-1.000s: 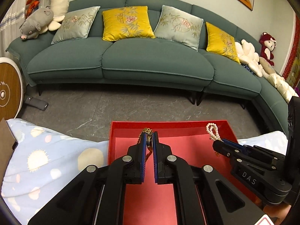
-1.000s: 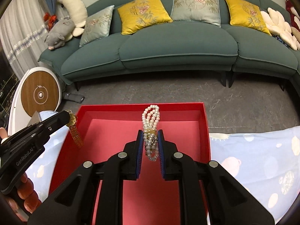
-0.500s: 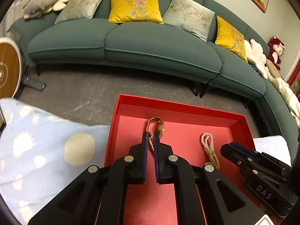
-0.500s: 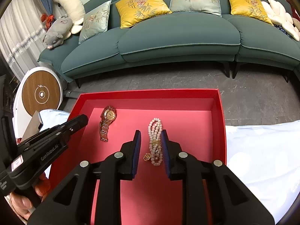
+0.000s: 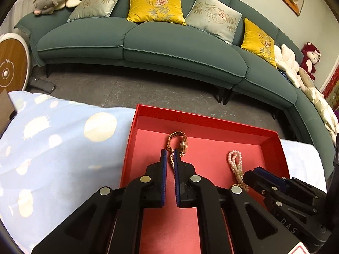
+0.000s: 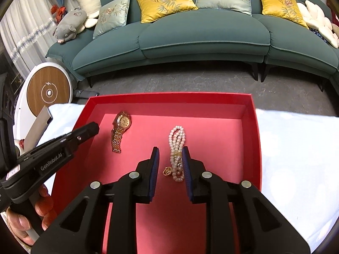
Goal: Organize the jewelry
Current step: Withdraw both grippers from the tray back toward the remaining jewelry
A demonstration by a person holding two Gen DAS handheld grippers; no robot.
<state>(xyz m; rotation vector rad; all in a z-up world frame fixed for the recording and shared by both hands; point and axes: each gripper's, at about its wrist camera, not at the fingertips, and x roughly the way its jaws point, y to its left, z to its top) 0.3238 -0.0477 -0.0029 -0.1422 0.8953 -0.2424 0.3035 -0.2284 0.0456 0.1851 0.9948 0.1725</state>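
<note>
A red box (image 5: 199,117) (image 6: 256,131) sits on a light blue cloth. A gold watch (image 5: 182,142) (image 6: 120,130) lies on the box floor at its left. My left gripper (image 5: 170,154) (image 6: 93,128) is slightly open around the watch band, apart from it. A pearl bracelet (image 6: 177,146) (image 5: 234,165) with a gold charm lies right of the watch. My right gripper (image 6: 169,154) (image 5: 252,172) is open and low over the bracelet, which lies between its fingers.
The light blue patterned cloth (image 5: 53,148) (image 6: 296,148) covers the table around the box. A teal sofa (image 5: 169,42) with cushions stands beyond a grey floor. A round wood-faced device (image 6: 48,91) stands at the left.
Both grippers lowered the watch and the pearl bracelet into the red box and let go. Both jaws have opened, the right wider, and pulled back slightly.
</note>
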